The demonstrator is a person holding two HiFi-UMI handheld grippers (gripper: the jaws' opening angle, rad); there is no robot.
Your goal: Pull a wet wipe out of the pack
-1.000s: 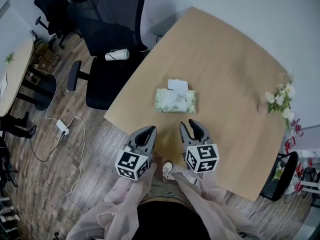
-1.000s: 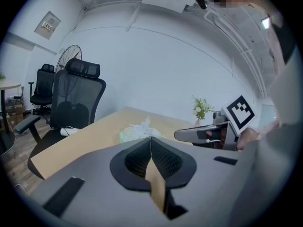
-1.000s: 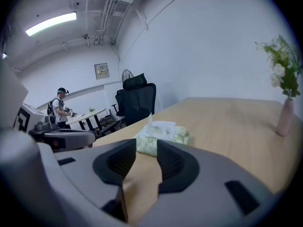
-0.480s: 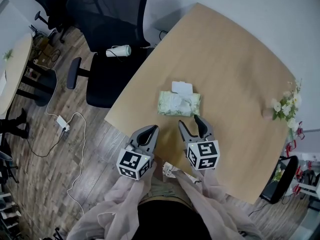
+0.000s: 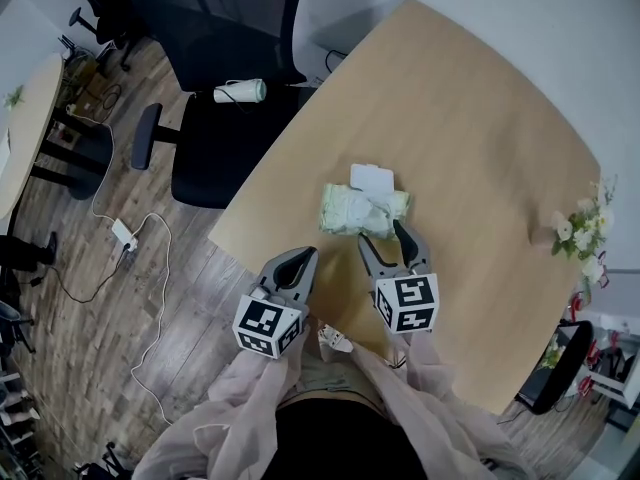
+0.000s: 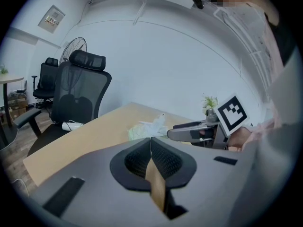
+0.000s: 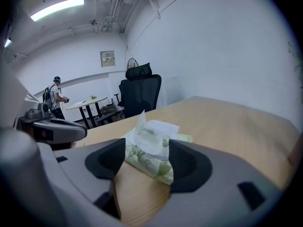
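A green-patterned wet wipe pack (image 5: 364, 209) lies on the wooden table (image 5: 480, 138), its white lid flap (image 5: 372, 177) folded open behind it. A crumpled white wipe (image 7: 143, 135) sticks up from the top of the pack (image 7: 157, 167). My right gripper (image 5: 385, 235) sits just short of the pack's near side; its jaws are opening wide, with the pack's near end in line with the gap and no pad touching it. My left gripper (image 5: 303, 258) hangs at the table's near edge, left of the pack, jaws together on nothing. In the left gripper view the pack (image 6: 143, 128) lies ahead.
A black office chair (image 5: 220, 88) stands at the table's far left with a white roll-like object (image 5: 240, 91) on its seat. A small flower bunch (image 5: 583, 233) sits at the table's right edge. A cable and plug (image 5: 123, 232) lie on the floor. A person (image 7: 56, 96) stands far off by a round table.
Both grippers have moved forward toward the pack, the right one the most. The right gripper's jaws have spread wider. The left jaws stay shut.
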